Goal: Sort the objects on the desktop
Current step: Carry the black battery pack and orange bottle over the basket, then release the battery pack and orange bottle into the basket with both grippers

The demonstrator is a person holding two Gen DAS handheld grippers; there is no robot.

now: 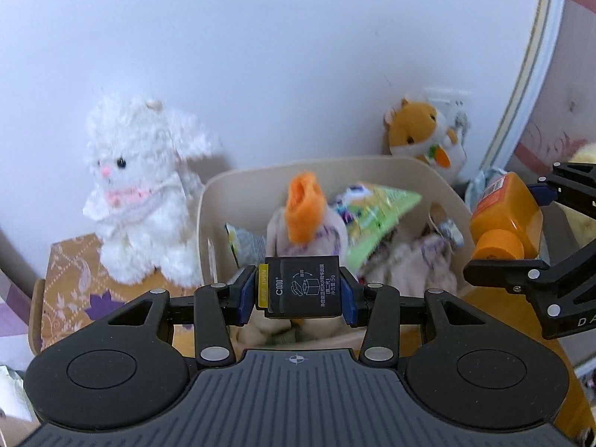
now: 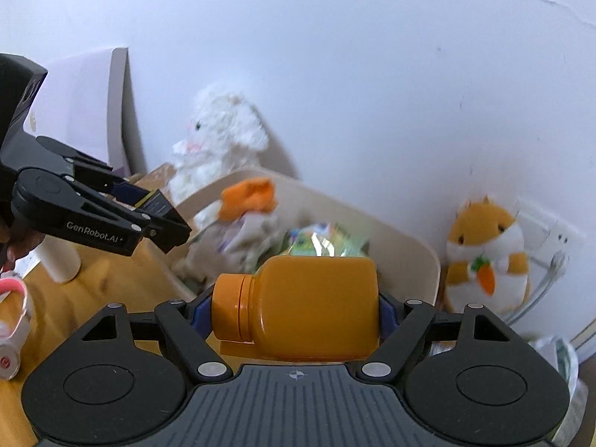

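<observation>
1. The left tool (image 1: 302, 290) squeezes a small black box (image 1: 302, 286), low in the middle of the frame, in front of the bin (image 1: 203, 219).
2. The right tool (image 2: 296, 307) grips an orange bottle (image 2: 305, 305) lying sideways, cap to the left, near the bin's front rim.
3. The bin holds a soft toy with an orange top (image 1: 303, 210) and a green packet (image 1: 376, 216).
4. A white bunny (image 1: 143, 190) sits left of the bin, and a hamster toy (image 1: 424, 134) is at the upper right.
</observation>
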